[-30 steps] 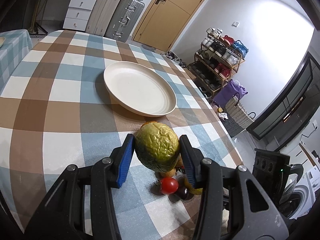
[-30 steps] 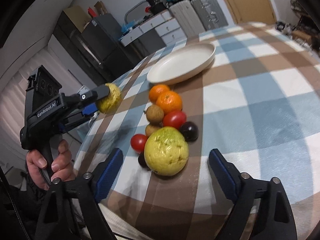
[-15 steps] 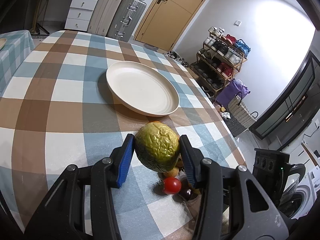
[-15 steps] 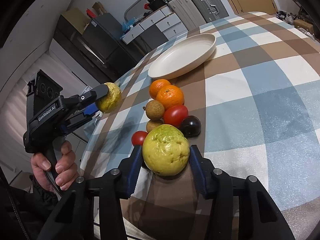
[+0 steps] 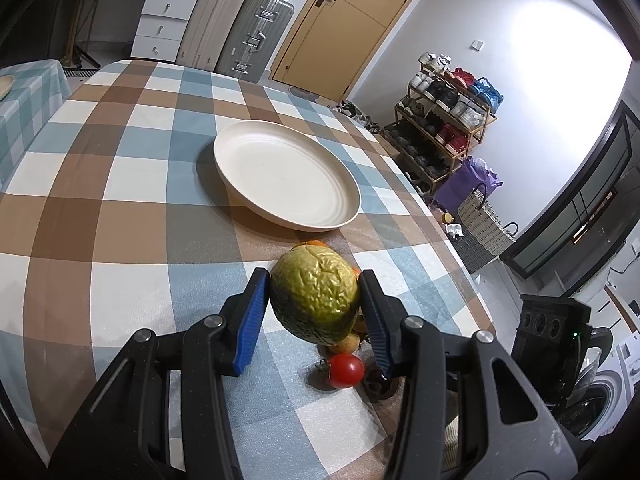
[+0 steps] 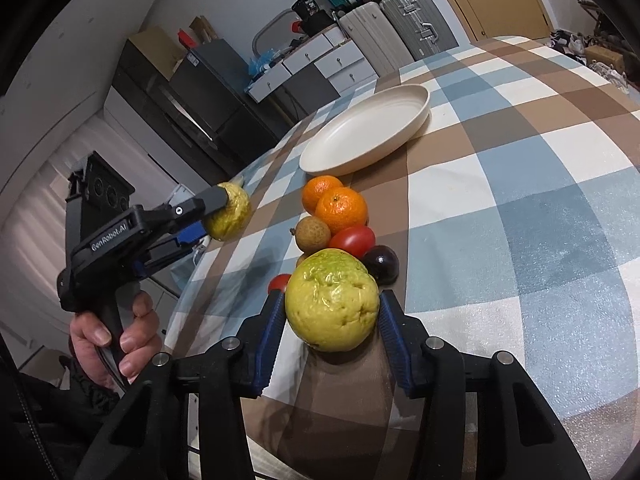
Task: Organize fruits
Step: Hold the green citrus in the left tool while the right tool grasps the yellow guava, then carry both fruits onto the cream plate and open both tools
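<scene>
My left gripper is shut on a wrinkled green-yellow guava, held above the table short of the cream plate. It also shows in the right wrist view. My right gripper is shut on a second yellow-green guava, just lifted at the near end of a fruit pile: two oranges, a brown longan, a red tomato, a dark plum and a small red tomato. The plate is empty.
The table has a checked blue, brown and white cloth. Its right edge drops to a basket and shoe rack. Suitcases and drawers stand beyond the far edge.
My right gripper has closed on the yellow-green guava and raised it slightly. My left gripper has risen a little with its guava and drawn back from the plate.
</scene>
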